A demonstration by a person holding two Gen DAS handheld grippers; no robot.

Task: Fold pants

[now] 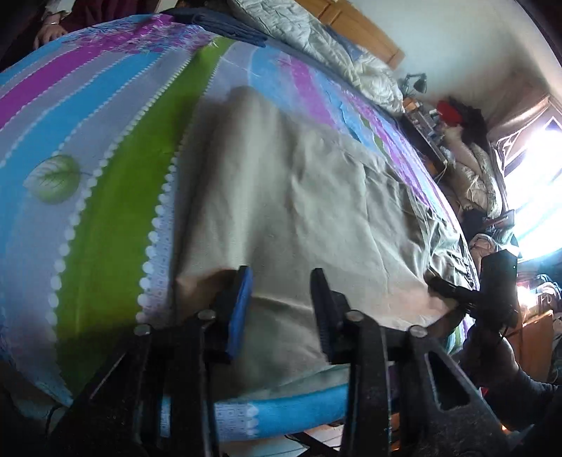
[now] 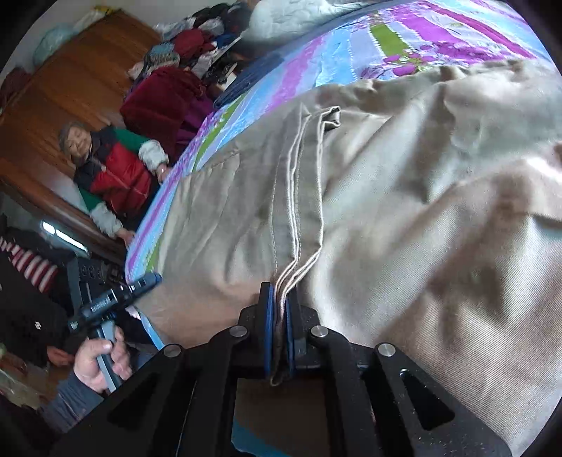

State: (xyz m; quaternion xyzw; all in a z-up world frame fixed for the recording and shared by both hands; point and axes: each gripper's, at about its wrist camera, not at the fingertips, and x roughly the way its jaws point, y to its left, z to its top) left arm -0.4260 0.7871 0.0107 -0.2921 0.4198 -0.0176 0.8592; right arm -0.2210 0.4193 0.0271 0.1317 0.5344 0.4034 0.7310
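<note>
Striped cloth in blue, purple, green and grey covers the bed (image 1: 105,147), the largest thing in both views. On it lie the pants (image 1: 288,197), beige and rumpled, spread over the near half of the bed with one end running off toward the far side. A pale quilt (image 1: 337,45) is heaped along the far edge by the wall, with a folded dark-blue cloth (image 1: 224,26) just beside it. A person (image 2: 116,172) in a red vest leans on the bed's edge in the right wrist view, in front of a wooden wardrobe (image 2: 70,81) and a pile of clothes (image 2: 182,52).

The right gripper (image 2: 280,313) is clamped on a stitched seam of the pants, the fabric bunched between its blue pads (image 2: 268,316). The left gripper (image 1: 281,302) hangs spread wide just over the pants' near edge, nothing between its fingers (image 1: 240,302). A hand (image 2: 100,358) grips the left gripper's handle.
</note>
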